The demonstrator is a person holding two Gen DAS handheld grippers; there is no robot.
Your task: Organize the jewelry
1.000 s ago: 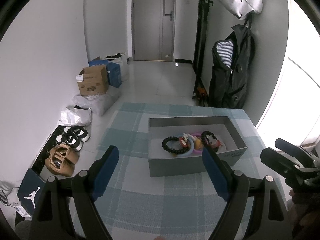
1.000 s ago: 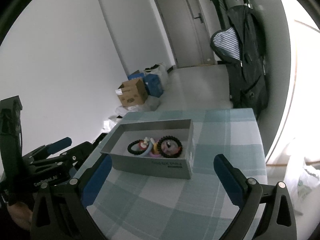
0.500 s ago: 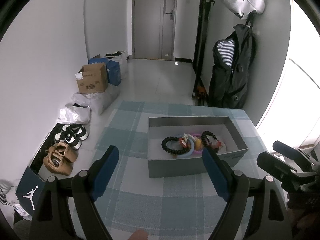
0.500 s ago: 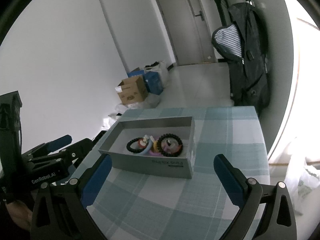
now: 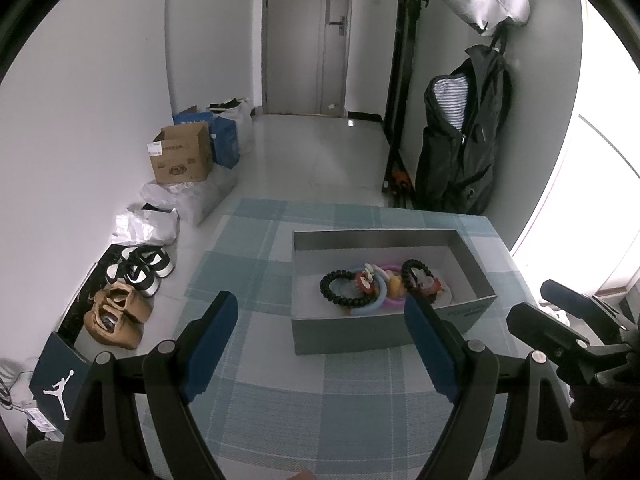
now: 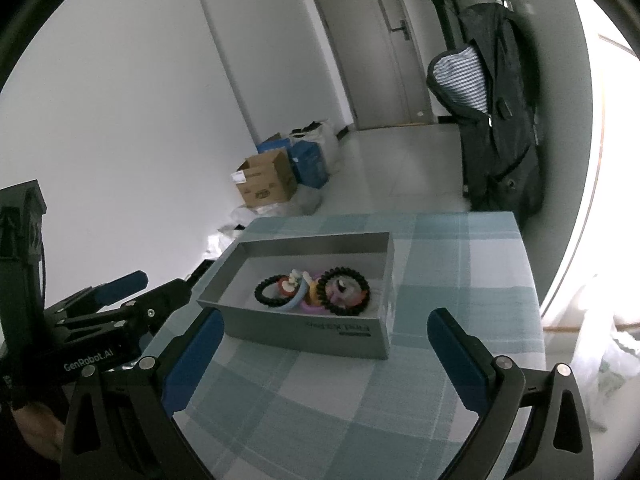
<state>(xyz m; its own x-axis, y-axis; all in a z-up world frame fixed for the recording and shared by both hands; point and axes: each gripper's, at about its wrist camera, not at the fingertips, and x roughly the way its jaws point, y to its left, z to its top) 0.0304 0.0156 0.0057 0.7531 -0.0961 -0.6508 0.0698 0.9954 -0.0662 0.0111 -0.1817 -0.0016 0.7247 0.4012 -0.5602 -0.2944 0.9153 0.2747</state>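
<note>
Where the left wrist view looks down, a blue-and-white checked tablecloth [image 5: 280, 392] covers the table, with tiled floor, a cardboard box [image 5: 182, 159], shoes [image 5: 140, 268] and a grey door [image 5: 306, 36] beyond. The grey rectangular box [image 5: 360, 334] holds beaded and smooth ring bracelets [image 5: 372, 286] in a heap. The left gripper [image 5: 322, 344] hangs released, jaws wide, empty, slightly higher than a second ago.

From the right wrist view, the matte cardboard box [image 6: 320, 334] sits mid-table, bracelets [image 6: 316, 290] inside. The right gripper [image 6: 322, 346] gapes, empty; the box appears marginally farther off than before.
</note>
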